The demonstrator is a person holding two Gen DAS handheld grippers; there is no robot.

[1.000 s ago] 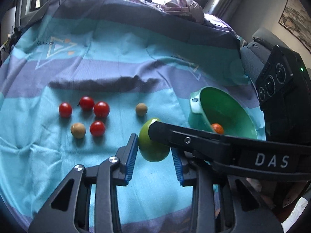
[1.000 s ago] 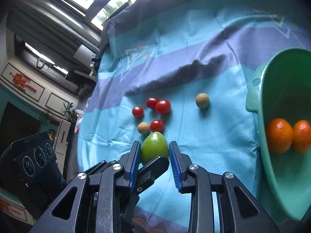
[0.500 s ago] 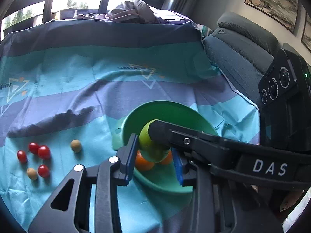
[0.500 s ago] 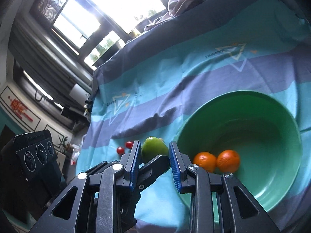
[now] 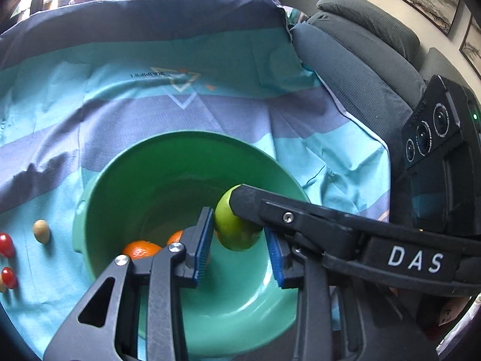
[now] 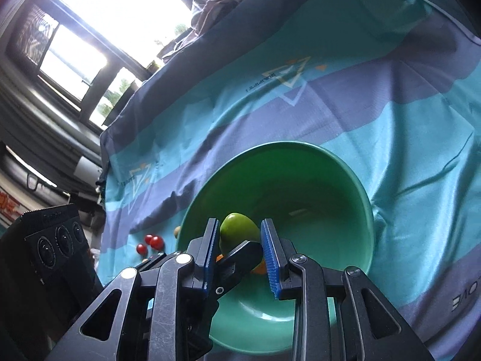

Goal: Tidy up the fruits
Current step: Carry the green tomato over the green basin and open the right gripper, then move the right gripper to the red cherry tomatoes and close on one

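Observation:
A green fruit (image 5: pixel 236 228) hangs over the inside of a green bowl (image 5: pixel 180 156). Both my grippers close on it together. My left gripper (image 5: pixel 239 248) has its blue pads at the fruit's sides. My right gripper (image 6: pixel 240 251) holds the same fruit (image 6: pixel 239 230), and its black finger crosses the left wrist view. Two oranges (image 5: pixel 141 248) lie in the bowl (image 6: pixel 330 162), partly hidden by my fingers. Red cherry tomatoes (image 5: pixel 6 245) and a tan round fruit (image 5: pixel 41 231) lie on the cloth left of the bowl.
A striped teal and purple cloth (image 5: pixel 150 90) covers the surface. A grey sofa (image 5: pixel 360 48) stands to the right of it. Crumpled clothes (image 6: pixel 222 3) lie at the cloth's far edge under bright windows. More tomatoes (image 6: pixel 150 242) show left of the bowl in the right wrist view.
Both grippers carried the green fruit from the cloth beside the tomatoes rightward, to over the bowl. The grip on the fruit looks unchanged.

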